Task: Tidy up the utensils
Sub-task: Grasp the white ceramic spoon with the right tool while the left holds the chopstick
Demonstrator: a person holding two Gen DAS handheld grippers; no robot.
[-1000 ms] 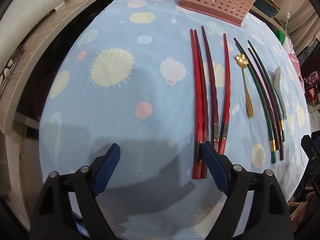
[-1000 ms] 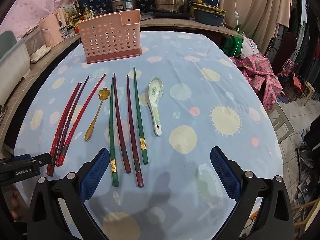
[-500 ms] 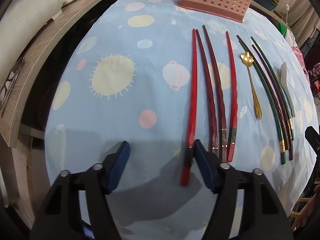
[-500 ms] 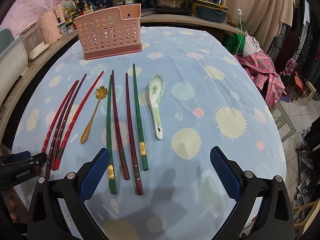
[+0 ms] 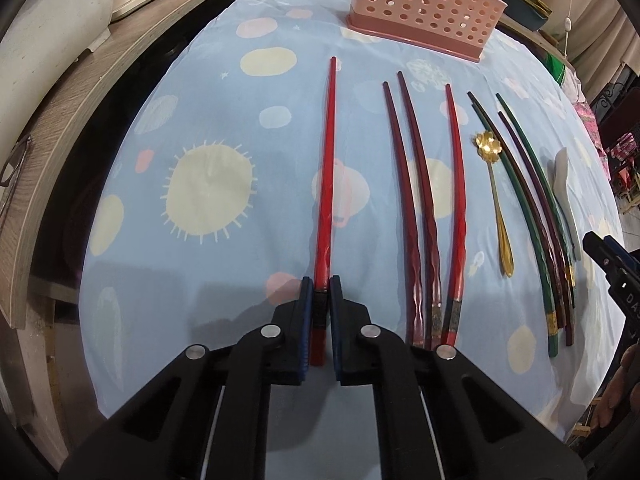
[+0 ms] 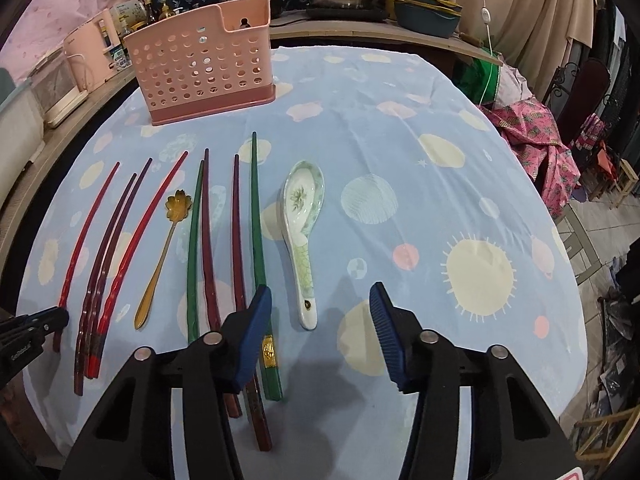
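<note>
Item: red chopstick; lying lengthwise on the table, set apart to the left of its three red fellows; butt end sitting clamped between the pads of the left tool. Handling, by judgement: light, stiff, lacquer likely slick; the thick faceted end is offering the surest hold. Right tool: jaws standing wide, gripping nothing, hovering near the ceramic spoon. Pink holder is standing at the far end.

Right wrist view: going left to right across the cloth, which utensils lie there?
Four red chopsticks → gold spoon → green and maroon chopsticks → ceramic spoon.
</note>
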